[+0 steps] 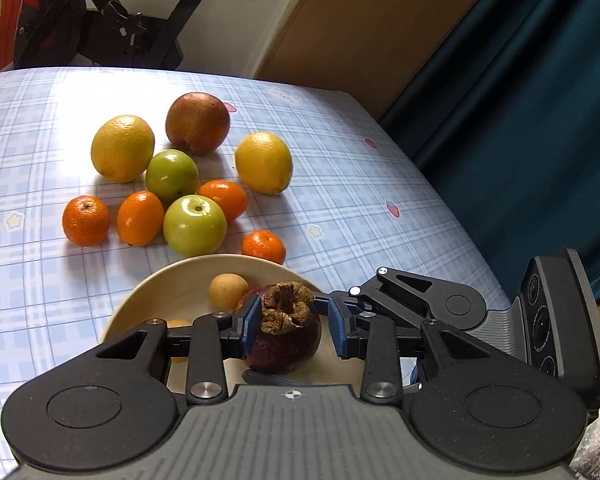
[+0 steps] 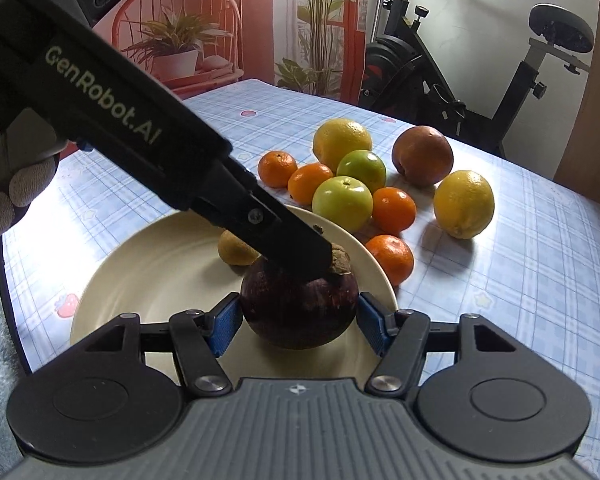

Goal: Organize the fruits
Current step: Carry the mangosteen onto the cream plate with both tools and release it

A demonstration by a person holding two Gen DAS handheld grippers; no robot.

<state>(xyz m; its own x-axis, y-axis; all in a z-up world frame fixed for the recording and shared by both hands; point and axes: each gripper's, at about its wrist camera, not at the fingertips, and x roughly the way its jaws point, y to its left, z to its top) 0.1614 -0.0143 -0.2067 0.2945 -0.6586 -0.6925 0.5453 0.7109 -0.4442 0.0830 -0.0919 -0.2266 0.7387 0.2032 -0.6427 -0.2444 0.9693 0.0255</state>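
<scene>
A dark purple mangosteen [image 2: 300,308] with a dry brown calyx hangs over or rests on a cream plate [image 2: 148,264]; which, I cannot tell. My right gripper [image 2: 299,328] is shut on its sides, both blue pads pressing the skin. My left gripper [image 1: 294,320] comes in from above and clamps the top of the mangosteen [image 1: 284,344] around the calyx. In the right wrist view the left gripper's fingertip [image 2: 320,252] lies on the calyx. A small tan fruit [image 1: 228,290] lies on the plate [image 1: 172,292] behind the mangosteen.
Beyond the plate on the checked cloth lie two yellow citrus [image 1: 123,148] [image 1: 264,162], a red-brown apple [image 1: 198,122], two green apples [image 1: 195,224] and several mandarins [image 1: 86,221]. The table's edge [image 1: 440,200] runs close on the right by a blue curtain. A gloved hand [image 2: 20,188] holds the left gripper.
</scene>
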